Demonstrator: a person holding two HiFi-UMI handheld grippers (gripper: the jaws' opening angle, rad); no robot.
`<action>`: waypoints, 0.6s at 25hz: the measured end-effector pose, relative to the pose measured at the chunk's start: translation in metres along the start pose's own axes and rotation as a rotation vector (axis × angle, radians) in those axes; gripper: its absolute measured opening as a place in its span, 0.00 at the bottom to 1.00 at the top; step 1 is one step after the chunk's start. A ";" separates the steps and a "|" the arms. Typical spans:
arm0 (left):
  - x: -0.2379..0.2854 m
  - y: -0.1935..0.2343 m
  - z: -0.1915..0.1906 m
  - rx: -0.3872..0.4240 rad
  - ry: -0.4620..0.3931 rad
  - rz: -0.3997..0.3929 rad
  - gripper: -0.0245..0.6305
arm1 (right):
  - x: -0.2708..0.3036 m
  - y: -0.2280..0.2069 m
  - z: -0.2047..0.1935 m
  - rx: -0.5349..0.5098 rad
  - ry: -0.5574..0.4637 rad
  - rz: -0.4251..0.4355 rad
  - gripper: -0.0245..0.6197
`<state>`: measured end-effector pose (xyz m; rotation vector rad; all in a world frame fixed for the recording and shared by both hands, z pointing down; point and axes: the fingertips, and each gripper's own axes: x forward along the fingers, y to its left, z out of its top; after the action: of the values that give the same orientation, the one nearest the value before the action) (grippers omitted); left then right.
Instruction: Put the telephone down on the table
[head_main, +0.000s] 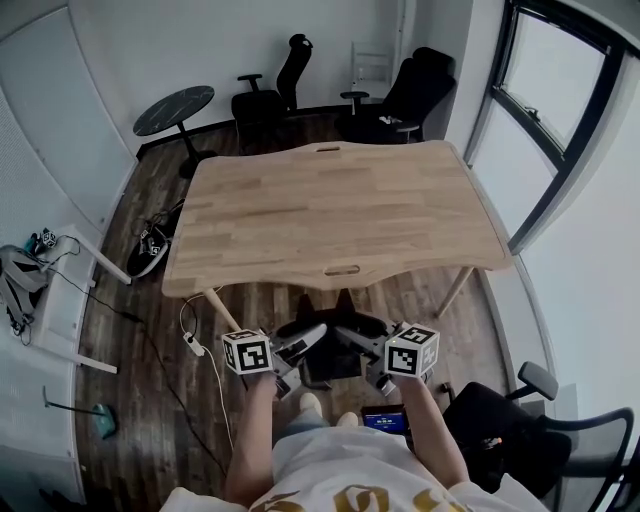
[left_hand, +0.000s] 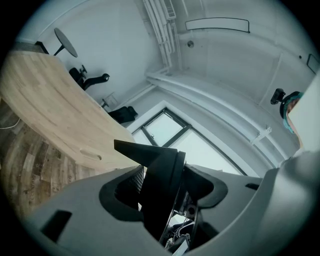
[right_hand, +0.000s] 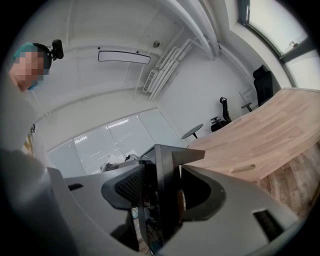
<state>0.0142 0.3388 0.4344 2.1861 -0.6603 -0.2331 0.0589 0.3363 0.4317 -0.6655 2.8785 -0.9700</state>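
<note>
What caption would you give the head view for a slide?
A person holds a black telephone between the left gripper and right gripper, just short of the wooden table.

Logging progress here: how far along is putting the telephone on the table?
Done: the telephone is lifted, clamped between the left gripper and right gripper. In hand: it hangs over the floor, short of the table. Left: bring it over the table, set it down, let go.

A light wooden table (head_main: 330, 215) stands just ahead of the gripper fingers (head_main: 303, 338), its slot cutout (head_main: 342, 270) nearest them. It rests on dark plank floor (head_main: 150, 330) — a white power strip (head_main: 193, 346) lies left of the fingers, black office chairs (head_main: 265, 100) far beyond.
</note>
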 end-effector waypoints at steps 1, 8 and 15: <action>0.002 -0.001 -0.001 0.000 0.001 0.000 0.40 | -0.002 -0.001 0.000 0.000 0.000 0.000 0.36; 0.016 0.005 -0.001 -0.010 0.007 0.001 0.40 | -0.006 -0.016 0.004 0.010 0.007 -0.005 0.36; 0.040 0.028 0.015 -0.023 0.013 -0.011 0.40 | 0.004 -0.047 0.018 0.017 0.008 -0.023 0.36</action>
<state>0.0314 0.2930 0.4483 2.1684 -0.6354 -0.2311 0.0762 0.2907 0.4453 -0.6967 2.8724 -1.0015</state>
